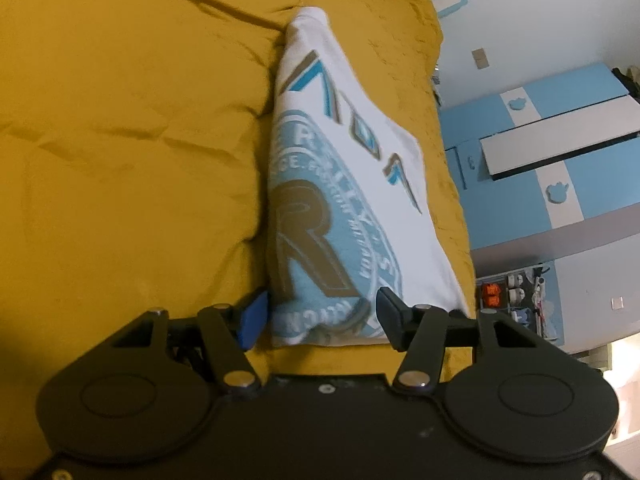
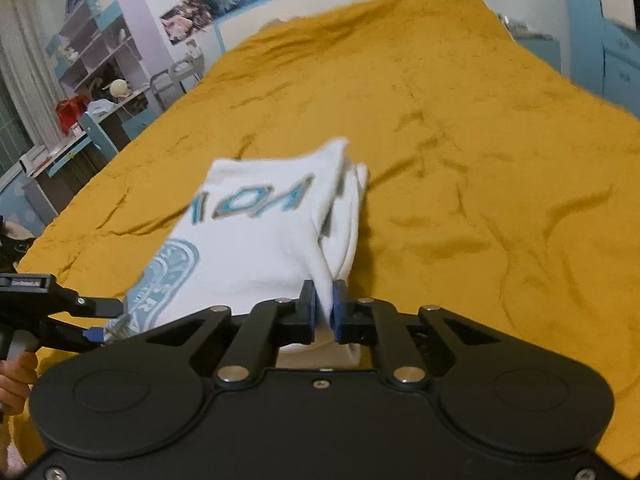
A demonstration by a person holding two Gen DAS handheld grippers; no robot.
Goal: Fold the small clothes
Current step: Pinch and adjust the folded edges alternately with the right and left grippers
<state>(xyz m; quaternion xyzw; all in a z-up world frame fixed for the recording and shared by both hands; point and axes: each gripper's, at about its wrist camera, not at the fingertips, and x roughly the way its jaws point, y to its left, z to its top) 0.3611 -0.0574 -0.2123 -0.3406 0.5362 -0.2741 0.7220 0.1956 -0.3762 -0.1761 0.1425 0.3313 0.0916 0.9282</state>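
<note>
Two grippers on one garment, a white printed T-shirt [image 1: 360,184], partly folded, lying on the mustard bedspread [image 1: 120,140] close to its near edge.

Left to right, left wrist view: left gripper [image 1: 322,318] roughly half open, blue pad at the shirt's left edge, black pad over the printed hem; pads straddling the near corner, no pinch visible. Wardrobe [image 1: 560,152] in blue and white beyond the bed edge.

Left to right, right wrist view: left gripper [image 2: 96,320] entering low at the frame's left side, tip at the shirt's printed corner, a hand [image 2: 14,376] on its grip. Right gripper [image 2: 323,308] closed tight on a bunched fold of the T-shirt [image 2: 256,240], several layers stacked at that edge and lifted slightly off the spread.

Step judged: securing both near corners before the next fold. To do well: close left pads on all layers at the corner, not top layer only; match height of both hands; keep edge taut, lift level, lay over without dragging the spread.

Appearance: soft cotton, light blue round crest with a large brown letter, blue-and-grey lettering above; some motion blur.
</note>
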